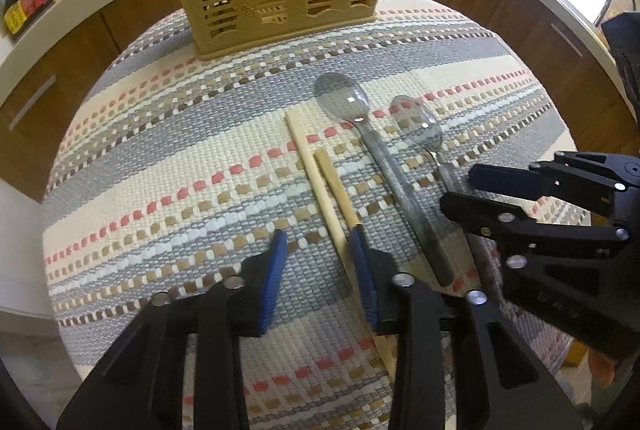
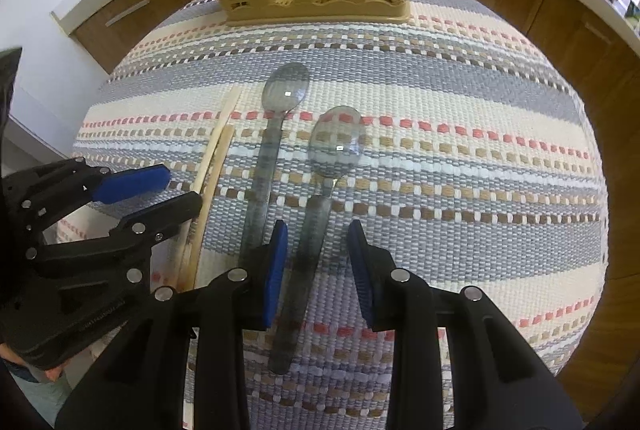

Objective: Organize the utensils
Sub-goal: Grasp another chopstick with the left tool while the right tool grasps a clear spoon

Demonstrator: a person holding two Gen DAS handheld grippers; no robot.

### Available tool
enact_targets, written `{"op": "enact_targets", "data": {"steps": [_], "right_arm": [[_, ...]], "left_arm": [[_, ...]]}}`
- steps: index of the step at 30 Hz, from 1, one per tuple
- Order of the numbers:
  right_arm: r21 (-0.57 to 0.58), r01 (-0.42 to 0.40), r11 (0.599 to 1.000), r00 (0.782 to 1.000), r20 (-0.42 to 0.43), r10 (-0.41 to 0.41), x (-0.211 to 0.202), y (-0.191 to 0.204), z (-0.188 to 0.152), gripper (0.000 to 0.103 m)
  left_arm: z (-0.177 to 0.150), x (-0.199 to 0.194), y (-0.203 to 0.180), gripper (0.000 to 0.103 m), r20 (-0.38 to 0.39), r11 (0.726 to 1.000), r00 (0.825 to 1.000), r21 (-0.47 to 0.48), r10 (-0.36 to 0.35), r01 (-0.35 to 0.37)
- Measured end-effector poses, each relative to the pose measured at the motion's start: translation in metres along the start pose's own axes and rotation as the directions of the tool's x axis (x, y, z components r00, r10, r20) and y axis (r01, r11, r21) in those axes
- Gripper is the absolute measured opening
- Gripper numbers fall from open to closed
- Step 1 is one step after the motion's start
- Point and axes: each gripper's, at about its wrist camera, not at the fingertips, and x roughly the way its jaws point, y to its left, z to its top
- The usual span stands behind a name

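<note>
Right gripper [image 2: 317, 230] hovering spread, straddling handle of nearer clear spoon [image 2: 320, 185]. Left gripper [image 1: 320, 236] gaping wide, chopsticks [image 1: 320, 185] lying against its right finger [image 1: 362, 270].

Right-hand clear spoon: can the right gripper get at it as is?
Probably yes. The right gripper is open and already straddles the handle of that spoon; nothing lies on it. The other spoon sits just outside the inner finger, so clipping it is possible.
</note>
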Motion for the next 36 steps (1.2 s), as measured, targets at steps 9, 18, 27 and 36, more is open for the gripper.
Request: {"op": "enact_targets", "data": {"steps": [9, 18, 27, 36], "right_arm": [[-0.01, 0.036, 0.999, 0.999, 0.014, -0.036, -0.003, -0.01, -0.005, 0.01], [0.039, 0.005, 0.999, 1.0, 0.013, -0.006, -0.019, -0.043, -0.013, 0.01], [0.056, -0.015, 0.998, 1.0, -0.011, 0.016, -0.017, -0.056, -0.018, 0.011], [0.084, -0.08, 0.993, 0.995, -0.051, 0.084, -0.014, -0.07, -0.001, 0.012]], "left_arm": [[-0.014, -0.002, -0.004, 0.004, 0.028, 1.0, 0.999, -0.012, 0.015, -0.015], [-0.04, -0.023, 0.019, 0.0, 0.045, 0.994, 0.999, -0.106, 0.009, -0.005], [-0.034, -0.029, 0.036, 0.015, 0.061, 0.982, 0.992, -0.147, -0.11, 0.118], [0.012, 0.001, 0.029, 0.025, -0.038, 0.991, 0.992, -0.052, -0.124, 0.122]]}}
